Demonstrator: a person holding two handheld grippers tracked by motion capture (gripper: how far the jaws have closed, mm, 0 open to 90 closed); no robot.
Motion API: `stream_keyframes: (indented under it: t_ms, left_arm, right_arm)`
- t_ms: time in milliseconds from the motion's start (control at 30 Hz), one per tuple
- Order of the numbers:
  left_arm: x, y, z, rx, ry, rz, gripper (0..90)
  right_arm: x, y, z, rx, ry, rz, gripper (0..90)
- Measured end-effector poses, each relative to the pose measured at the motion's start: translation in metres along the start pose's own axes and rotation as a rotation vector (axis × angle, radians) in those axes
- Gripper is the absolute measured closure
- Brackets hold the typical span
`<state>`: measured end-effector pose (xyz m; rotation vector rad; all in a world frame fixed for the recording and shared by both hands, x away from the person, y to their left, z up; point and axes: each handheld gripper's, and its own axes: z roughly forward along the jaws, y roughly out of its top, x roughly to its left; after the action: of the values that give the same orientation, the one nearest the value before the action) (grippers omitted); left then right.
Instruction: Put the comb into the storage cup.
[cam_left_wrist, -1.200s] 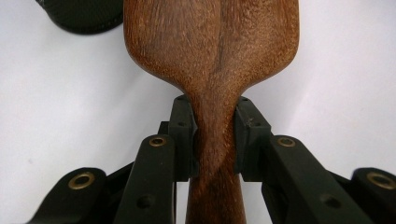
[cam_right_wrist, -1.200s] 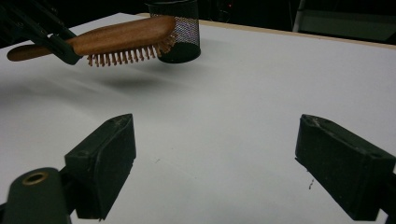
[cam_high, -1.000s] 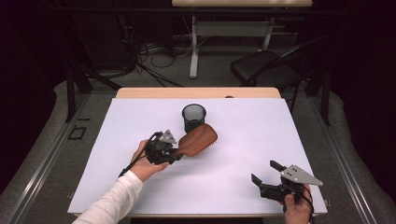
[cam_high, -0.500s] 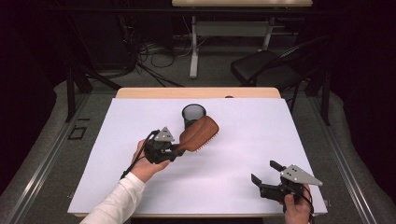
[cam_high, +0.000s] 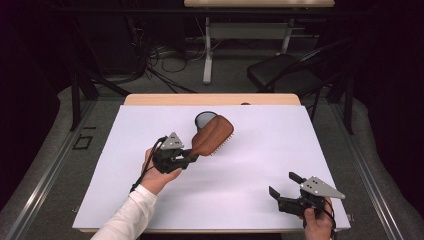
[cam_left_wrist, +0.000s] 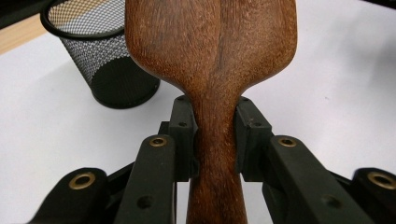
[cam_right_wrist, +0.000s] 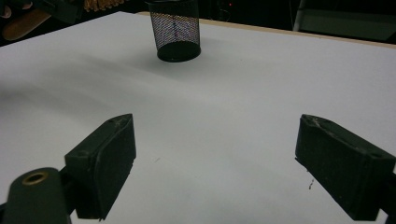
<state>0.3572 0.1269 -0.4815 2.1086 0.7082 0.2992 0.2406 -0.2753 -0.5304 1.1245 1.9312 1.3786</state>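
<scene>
High view: wooden hairbrush (cam_high: 212, 134) clamped by its handle in the left gripper (cam_high: 186, 159), raised off the white table cover (cam_high: 260, 150), broad back up, bristles facing down and to the right. Brush head hanging over the near rim of the black mesh cup (cam_high: 204, 119), covering part of the mouth. Cup upright, toward the far middle of the cover; contents impossible to judge from here. Strip of bare wooden tabletop (cam_high: 150, 99) just beyond the cup, then floor with cables (cam_high: 160, 60), a white table leg (cam_high: 207, 50) and a dark chair (cam_high: 285, 75) well behind.

Left gripper view: both pads pressed against the narrow neck of the brush (cam_left_wrist: 212, 70), one on each side, grip firm. Cup (cam_left_wrist: 100, 56) to the left of the brush head, near it, rim just level with the head's shoulder.

Right gripper view: jaws wide apart, nothing between them, hovering low above bare cover (cam_right_wrist: 233, 121). Cup (cam_right_wrist: 176, 29) straight ahead, well apart, with a plain stretch of white in between.

Right gripper (cam_high: 285, 192) far from the cup, near the front right corner of the cover. Wide open room right of the cup and in front of it; less room on the left, with the left hand (cam_high: 159, 172) and sleeve (cam_high: 127, 217) there.
</scene>
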Motion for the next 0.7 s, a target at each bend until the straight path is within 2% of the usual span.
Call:
stream_keyframes:
  t_ms: [300, 567, 700]
  left_arm:
    - [-0.004, 0.004, -0.002, -0.067, -0.005, -0.009, 72.4]
    - [-0.012, 0.004, -0.003, -0.12, -0.004, 0.003, 72.4]
    - [-0.014, 0.003, -0.002, -0.128, -0.004, 0.014, 72.4]
  right_arm:
    - [0.0, 0.0, 0.0, 0.002, 0.0, 0.0, 12.0]
    - [0.001, 0.0, 0.001, 0.004, -0.002, -0.002, 12.0]
    - [0.001, 0.0, 0.001, 0.001, -0.002, -0.003, 12.0]
